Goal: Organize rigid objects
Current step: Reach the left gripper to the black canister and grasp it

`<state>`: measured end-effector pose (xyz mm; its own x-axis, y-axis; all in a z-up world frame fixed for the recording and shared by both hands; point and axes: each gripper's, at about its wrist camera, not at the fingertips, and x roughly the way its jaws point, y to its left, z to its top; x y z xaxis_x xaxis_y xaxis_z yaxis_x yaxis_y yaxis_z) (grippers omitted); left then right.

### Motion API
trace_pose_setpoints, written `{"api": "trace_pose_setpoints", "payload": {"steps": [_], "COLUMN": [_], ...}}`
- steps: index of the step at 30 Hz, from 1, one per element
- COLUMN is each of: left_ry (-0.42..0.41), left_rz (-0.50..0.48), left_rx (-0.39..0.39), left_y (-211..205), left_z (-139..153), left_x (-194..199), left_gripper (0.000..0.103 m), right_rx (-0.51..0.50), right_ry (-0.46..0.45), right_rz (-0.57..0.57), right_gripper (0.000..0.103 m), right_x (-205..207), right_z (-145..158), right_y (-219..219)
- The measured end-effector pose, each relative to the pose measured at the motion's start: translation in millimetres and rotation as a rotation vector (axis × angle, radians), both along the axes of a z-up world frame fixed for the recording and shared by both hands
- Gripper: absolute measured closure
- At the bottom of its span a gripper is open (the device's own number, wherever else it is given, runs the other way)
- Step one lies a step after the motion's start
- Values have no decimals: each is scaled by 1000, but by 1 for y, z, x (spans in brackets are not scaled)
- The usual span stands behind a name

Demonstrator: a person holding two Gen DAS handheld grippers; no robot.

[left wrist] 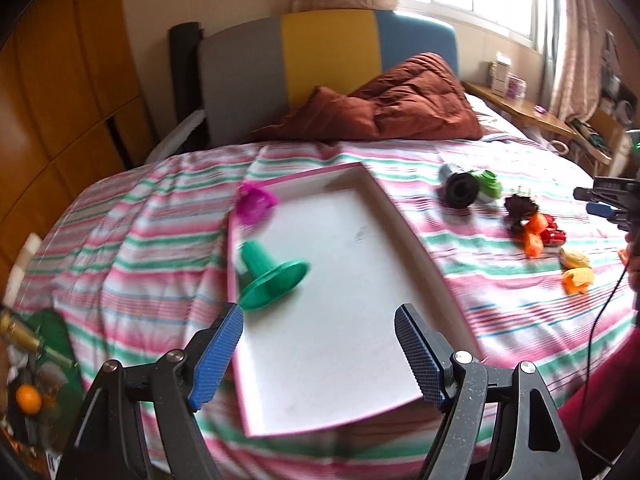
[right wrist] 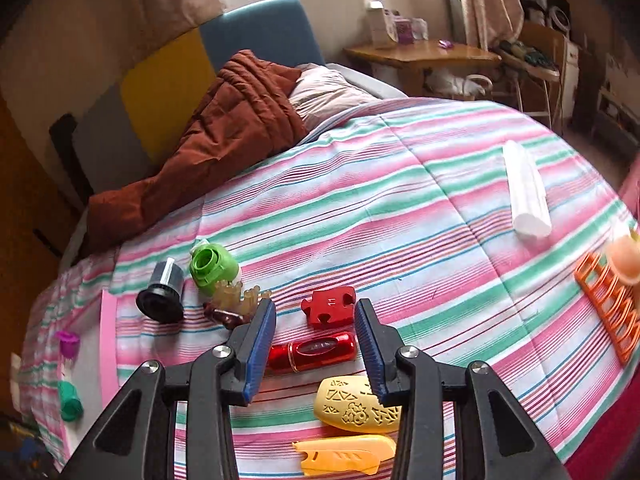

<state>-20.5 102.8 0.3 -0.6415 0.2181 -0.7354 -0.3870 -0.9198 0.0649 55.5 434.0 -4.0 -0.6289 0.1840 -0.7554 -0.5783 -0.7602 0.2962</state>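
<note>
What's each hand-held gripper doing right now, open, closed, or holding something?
Left hand-held gripper: open, empty, above the white tray.
Right hand-held gripper: open, holding nothing, red cylinder seen between its fingers.

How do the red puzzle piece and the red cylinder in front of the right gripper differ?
The red puzzle piece is flat and blocky with knobs and notches; the red cylinder is rounded and lies on its side. The puzzle piece looks matte and bears a small number; the cylinder is glossy with a silvery label. The puzzle piece lies beyond the fingertips of the right gripper; the cylinder appears between its fingers, untouched. Both are red and rest on the striped bedspread.
</note>
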Motion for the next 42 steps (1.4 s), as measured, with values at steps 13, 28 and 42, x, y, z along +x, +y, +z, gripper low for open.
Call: {"api": "trace_pose_setpoints", "payload": {"steps": [13, 28, 42], "left_ry": [-110, -300, -345], "left_rz": [-184, -223, -264], "left_rx": [60, 60, 8], "left_y": [117, 223, 235], "left_z": [5, -39, -79], "left_x": [-71, -187, -176], "left_gripper": [24, 18, 59], "right_rx": [-84, -158, -178], "right_ry": [48, 65, 63], "right_rz": [-14, -25, -24], "right_gripper": [60, 59, 59], "right_x": [7, 9, 7], "right_z": [1, -6, -9], "right_y": [11, 21, 24]}}
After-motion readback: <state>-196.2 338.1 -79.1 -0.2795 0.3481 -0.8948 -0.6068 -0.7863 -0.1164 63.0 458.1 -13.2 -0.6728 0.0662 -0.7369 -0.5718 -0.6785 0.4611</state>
